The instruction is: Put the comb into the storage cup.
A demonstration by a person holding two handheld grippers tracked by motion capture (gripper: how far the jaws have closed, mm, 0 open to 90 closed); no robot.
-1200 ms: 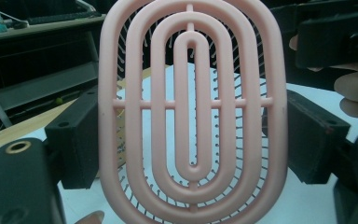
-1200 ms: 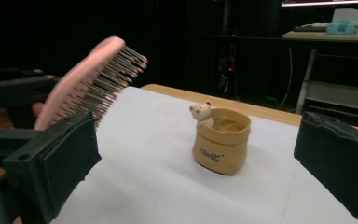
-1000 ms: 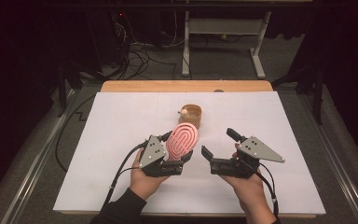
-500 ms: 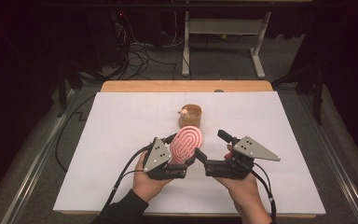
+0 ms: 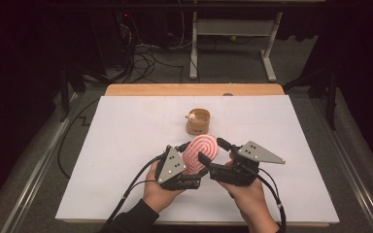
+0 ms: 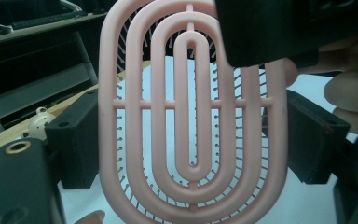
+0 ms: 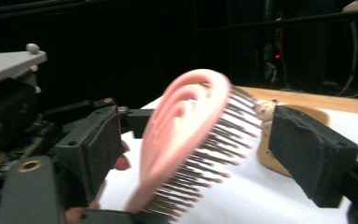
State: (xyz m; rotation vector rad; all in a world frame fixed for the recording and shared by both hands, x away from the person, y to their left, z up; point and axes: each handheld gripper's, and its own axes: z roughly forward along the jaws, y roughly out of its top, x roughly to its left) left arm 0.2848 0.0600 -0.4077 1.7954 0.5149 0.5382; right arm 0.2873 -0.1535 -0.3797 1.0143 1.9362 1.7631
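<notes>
A pink oval hairbrush (image 5: 200, 152) stands upright above the white table cover, its ribbed back facing the left gripper view (image 6: 191, 116). My left gripper (image 5: 183, 167) is shut on it, one jaw pressed against each edge of the head. The right gripper (image 5: 212, 149) is open. Its jaws stand wide apart on either side of the head, one facing the back and one facing the bristles (image 7: 214, 154), touching neither. One of the right gripper's black jaws crosses the brush's upper right in the left gripper view.
A small tan wooden cup (image 5: 197, 122) with a little bear figure (image 7: 265, 110) on its rim stands just beyond the brush. The white cover (image 5: 126, 145) spreads over the table, and a wooden edge (image 5: 194, 90) shows at the back.
The right gripper has moved left towards the brush, and its open jaws now straddle the head. The left gripper has shifted slightly right with the brush.
</notes>
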